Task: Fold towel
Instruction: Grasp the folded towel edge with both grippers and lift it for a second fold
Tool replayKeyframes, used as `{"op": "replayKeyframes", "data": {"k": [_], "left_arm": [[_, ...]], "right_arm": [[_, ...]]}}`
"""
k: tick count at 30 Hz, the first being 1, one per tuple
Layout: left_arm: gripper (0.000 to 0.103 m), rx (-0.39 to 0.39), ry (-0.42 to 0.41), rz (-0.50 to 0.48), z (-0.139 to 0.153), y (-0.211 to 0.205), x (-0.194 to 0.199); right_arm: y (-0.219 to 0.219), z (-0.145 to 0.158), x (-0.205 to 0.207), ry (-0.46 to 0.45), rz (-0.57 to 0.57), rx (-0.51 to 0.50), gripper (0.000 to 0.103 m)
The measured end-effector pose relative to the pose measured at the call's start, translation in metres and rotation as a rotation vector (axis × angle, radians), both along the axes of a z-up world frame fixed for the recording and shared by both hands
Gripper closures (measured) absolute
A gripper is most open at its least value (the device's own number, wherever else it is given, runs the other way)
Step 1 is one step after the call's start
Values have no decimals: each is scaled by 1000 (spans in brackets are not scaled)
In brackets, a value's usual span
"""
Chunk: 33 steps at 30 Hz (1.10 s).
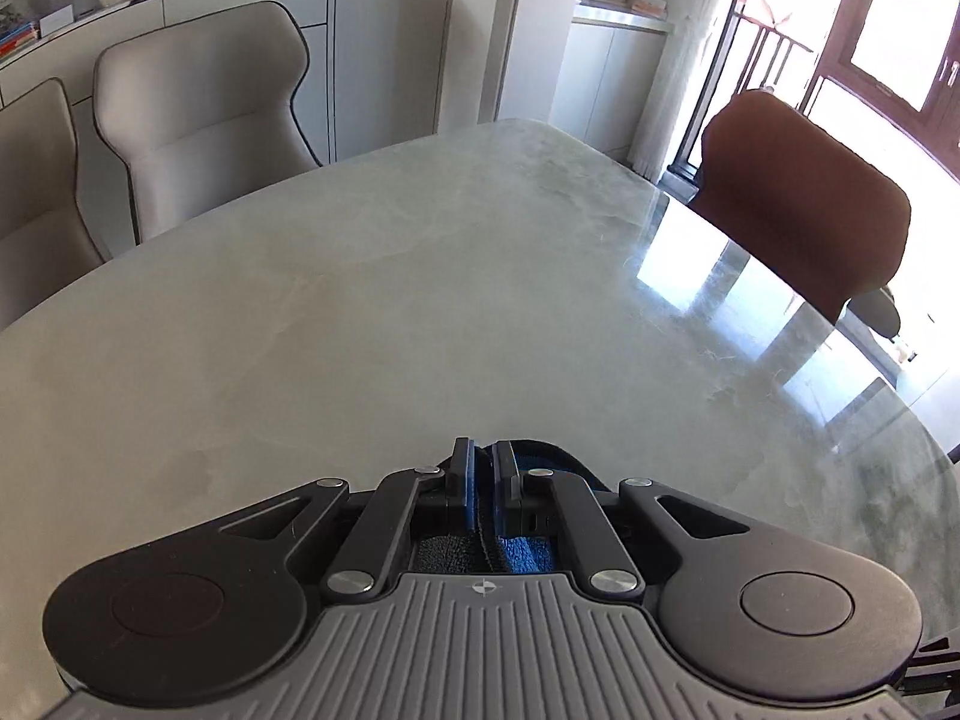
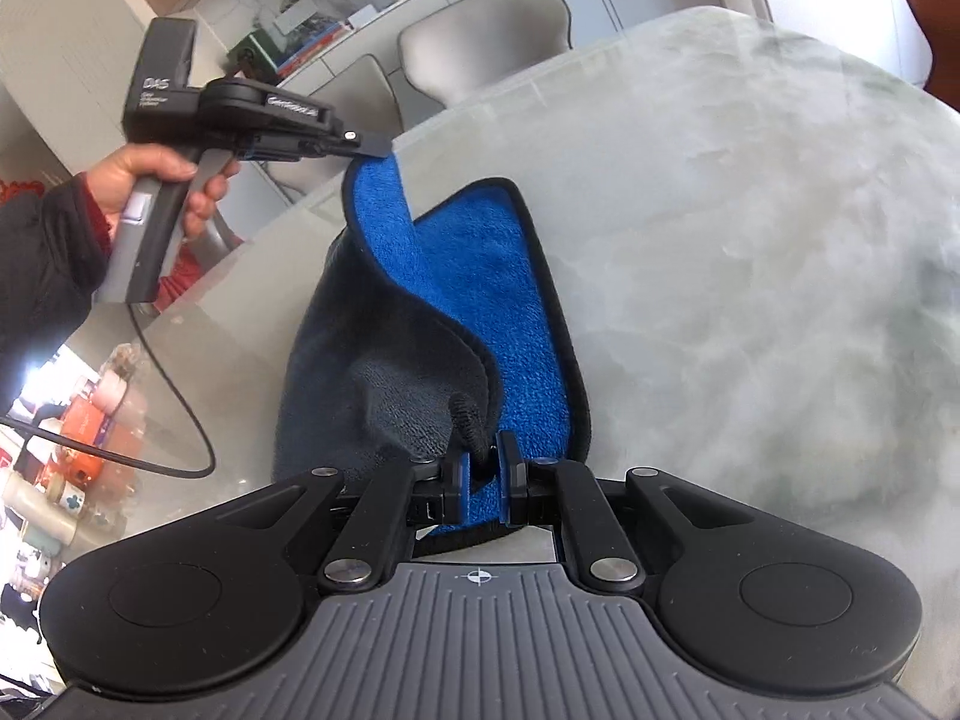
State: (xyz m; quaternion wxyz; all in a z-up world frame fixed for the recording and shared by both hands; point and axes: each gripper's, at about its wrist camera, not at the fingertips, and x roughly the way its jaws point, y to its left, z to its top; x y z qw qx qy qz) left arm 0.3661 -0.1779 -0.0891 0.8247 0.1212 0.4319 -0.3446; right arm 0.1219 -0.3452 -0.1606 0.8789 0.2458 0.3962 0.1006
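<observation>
The towel (image 2: 480, 276) is blue on one face and dark grey on the other, with a black hem. It lies partly on the marble table (image 2: 750, 240), its left side lifted and curling over. My right gripper (image 2: 483, 468) is shut on its near corner, by a small black loop. My left gripper (image 2: 375, 147) is shut on the far corner and holds it above the table. In the left wrist view, my left gripper (image 1: 483, 474) pinches the towel (image 1: 522, 555) between its pads; most of the cloth is hidden under it.
Beige chairs (image 1: 204, 114) stand at the table's far left side and a brown chair (image 1: 804, 198) at the right. A black cable (image 2: 168, 408) hangs from the left gripper over the table's left edge. Shelves with a vase and books line the wall.
</observation>
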Motion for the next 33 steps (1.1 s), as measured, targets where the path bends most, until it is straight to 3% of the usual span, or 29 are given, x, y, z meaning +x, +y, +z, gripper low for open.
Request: {"op": "replayKeyframes", "data": {"k": [7,13,15,18,23,33], "left_arm": [[97,103,6,-26,-25,-30,9],[92,201,-22,-73,-35,-34,-4],[89,213,-22,-82,-37,-35,-8],[80,230,-24,-91,-39,-37,-12],[59,278,-50,-101,-39,-36,-19],[40,388,-139,-136,-30,-24,-40]], "right_arm": [[-7,-6,0,19,-38,27,92],[-10,5,-5,-32,-13,31,93],[-11,0,-4,-1,-16,18,93],[-13,-9,-3,61,-43,-6,93],[-15,-4,-5,51,-52,-3,92],[-19,-2,-7,83,-58,-68,92]]}}
